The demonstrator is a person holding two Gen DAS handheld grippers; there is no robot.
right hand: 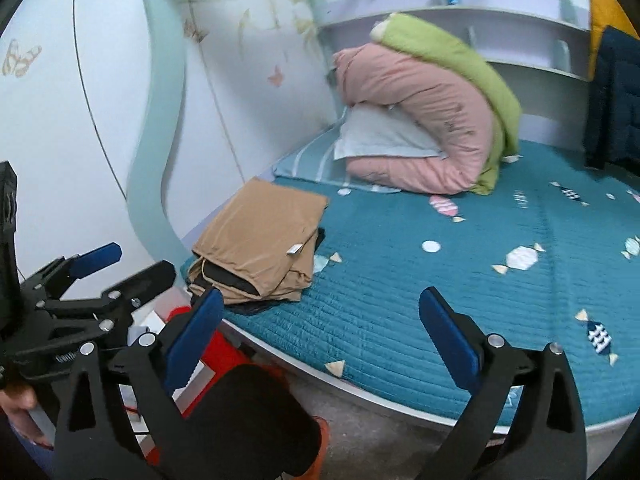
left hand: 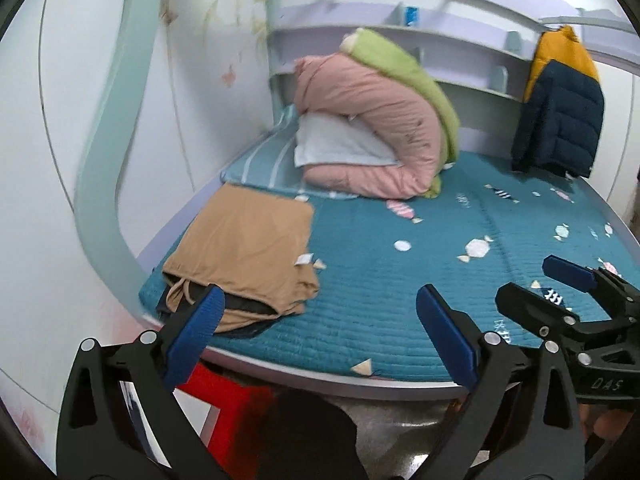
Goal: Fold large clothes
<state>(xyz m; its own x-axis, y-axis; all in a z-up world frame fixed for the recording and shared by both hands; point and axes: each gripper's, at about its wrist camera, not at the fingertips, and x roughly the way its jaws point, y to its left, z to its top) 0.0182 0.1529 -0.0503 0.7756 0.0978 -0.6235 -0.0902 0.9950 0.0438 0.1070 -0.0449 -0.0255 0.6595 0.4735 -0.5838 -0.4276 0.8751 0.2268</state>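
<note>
the tan garment lies folded square on the teal bed, both grippers' jaws spread wide and empty.

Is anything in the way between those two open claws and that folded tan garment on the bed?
Nothing visible is. The left gripper and right gripper are open and empty, back near the bed's edge; only bare quilt lies between them and the folded tan garment.

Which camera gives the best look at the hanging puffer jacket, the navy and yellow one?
The left wrist view: the puffer jacket shows whole, hanging by the shelves past the bed. In the right wrist view, the picture's right edge cuts it off, leaving only a strip.
</note>
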